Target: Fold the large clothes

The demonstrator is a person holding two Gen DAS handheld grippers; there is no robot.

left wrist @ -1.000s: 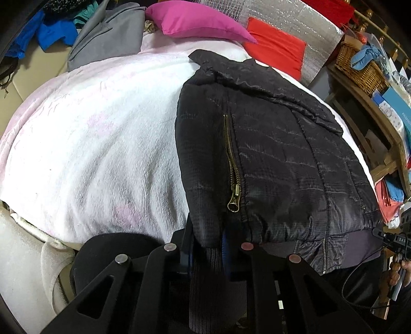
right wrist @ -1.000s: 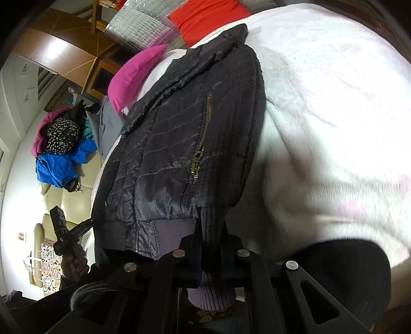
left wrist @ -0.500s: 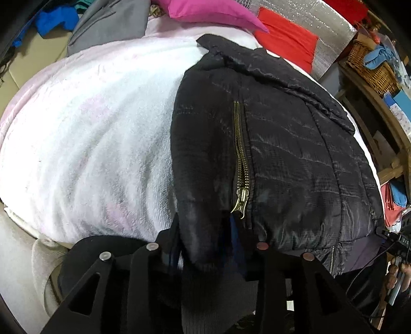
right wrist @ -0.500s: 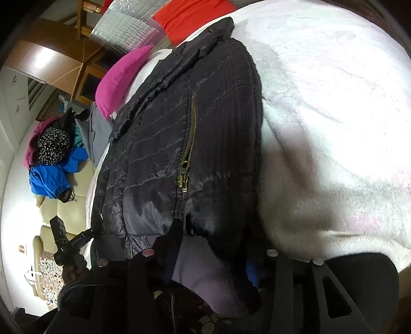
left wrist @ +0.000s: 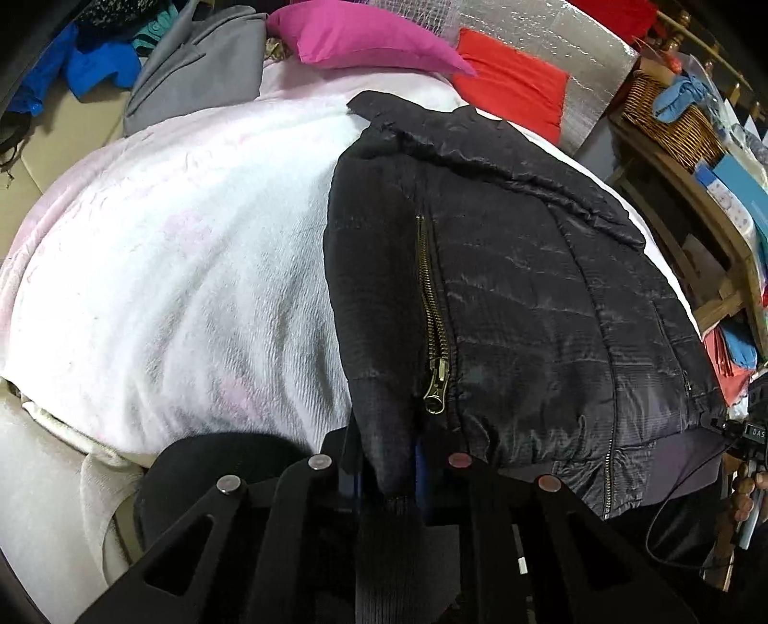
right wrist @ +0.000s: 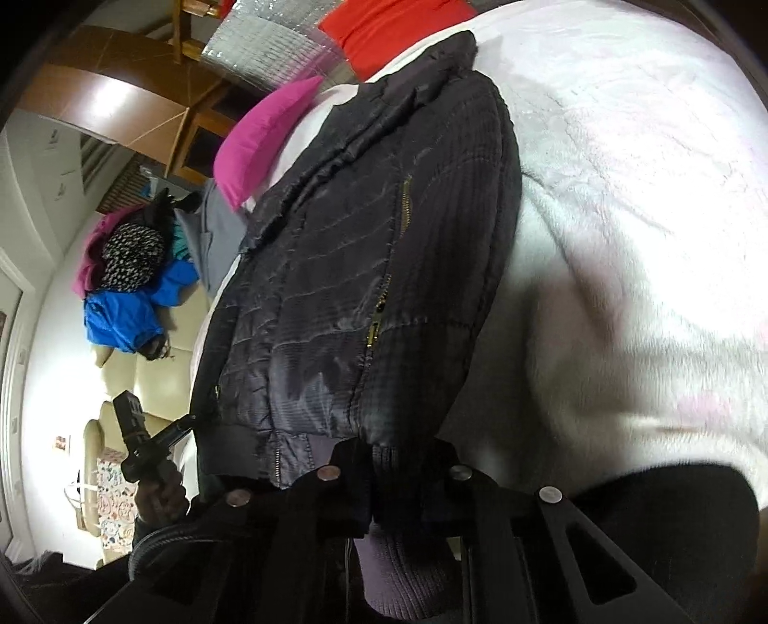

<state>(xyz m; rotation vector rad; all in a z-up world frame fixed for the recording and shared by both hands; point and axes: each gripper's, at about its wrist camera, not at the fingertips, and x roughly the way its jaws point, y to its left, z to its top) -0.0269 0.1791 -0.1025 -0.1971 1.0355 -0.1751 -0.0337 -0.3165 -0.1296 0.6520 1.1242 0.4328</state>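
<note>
Now both grippers are clamping cuffs, jaws having just been closing: left gripper (left wrist: 384,473) and right gripper (right wrist: 391,485); the black jacket (left wrist: 504,297) is lying on the white blanket (left wrist: 182,269), collar toward twelve o'clock; sleeves probably being folded, body fold remaining.

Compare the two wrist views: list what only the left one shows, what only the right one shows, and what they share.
Only the left wrist view: a wicker basket on a wooden shelf, and the left gripper shut on a sleeve cuff.

Only the right wrist view: a black-and-white spotted garment on the clothes pile, and the right gripper shut on the other cuff.

Both: the black jacket with its brass zipper, the white blanket, the pink pillow, the blue garment.
</note>
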